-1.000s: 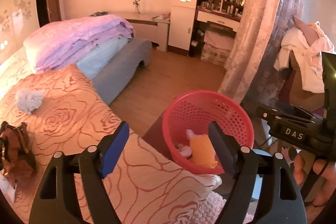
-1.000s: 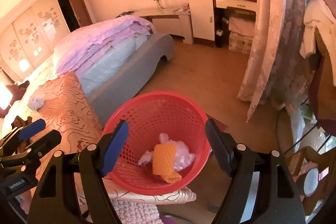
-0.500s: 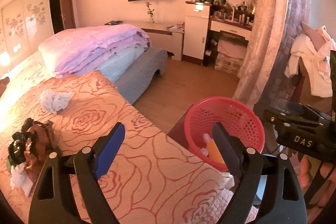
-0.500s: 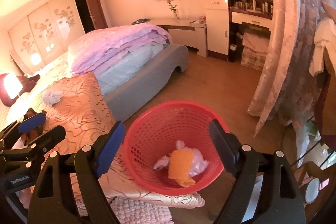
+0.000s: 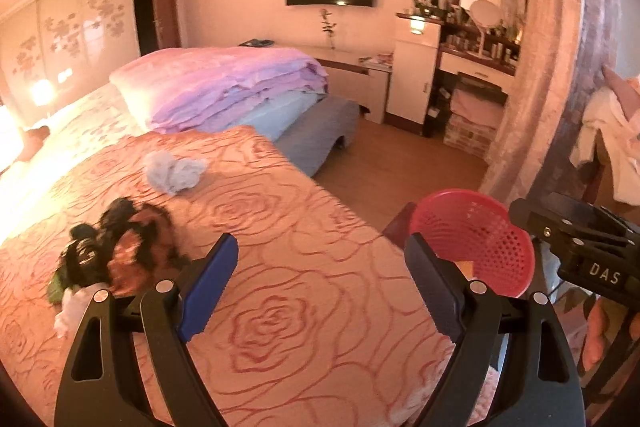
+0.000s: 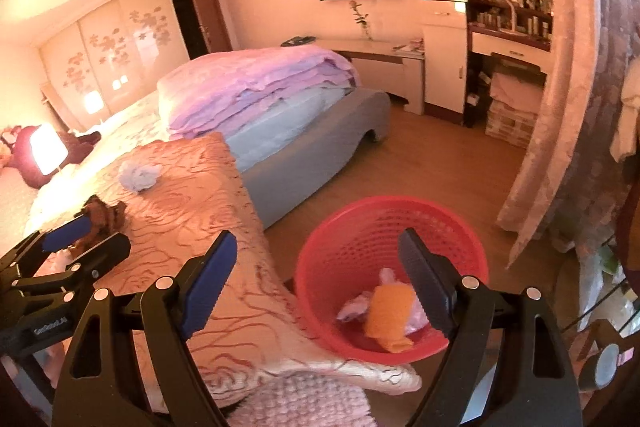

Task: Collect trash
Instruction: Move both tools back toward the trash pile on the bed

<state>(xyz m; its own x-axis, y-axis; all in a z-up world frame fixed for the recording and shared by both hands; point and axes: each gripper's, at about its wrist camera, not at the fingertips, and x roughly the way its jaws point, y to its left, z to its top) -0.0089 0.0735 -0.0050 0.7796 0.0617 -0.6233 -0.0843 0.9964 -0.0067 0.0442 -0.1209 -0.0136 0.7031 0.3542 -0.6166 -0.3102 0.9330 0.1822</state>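
Observation:
A red mesh basket (image 6: 394, 255) stands beside the bed and holds an orange foam net (image 6: 390, 319) and crumpled white wrappers. It also shows in the left wrist view (image 5: 480, 239). On the orange rose bedspread (image 5: 304, 307) lie a crumpled pale tissue (image 5: 174, 169) and a brown and black pile of trash (image 5: 116, 251) with a white scrap. My left gripper (image 5: 320, 291) is open and empty above the bedspread, right of the pile. My right gripper (image 6: 316, 287) is open and empty above the basket's near rim.
Folded purple quilts (image 5: 224, 87) lie on the bed. A grey bench (image 6: 320, 143) stands at the bed's foot. A patterned curtain (image 6: 560, 107) hangs at the right. A dresser with a mirror (image 5: 476, 39) stands at the back, with wood floor (image 5: 400, 163) between.
My left gripper has swung left from the basket toward the bed, so the trash pile and tissue have moved toward the centre. My right gripper has drifted slightly left over the basket.

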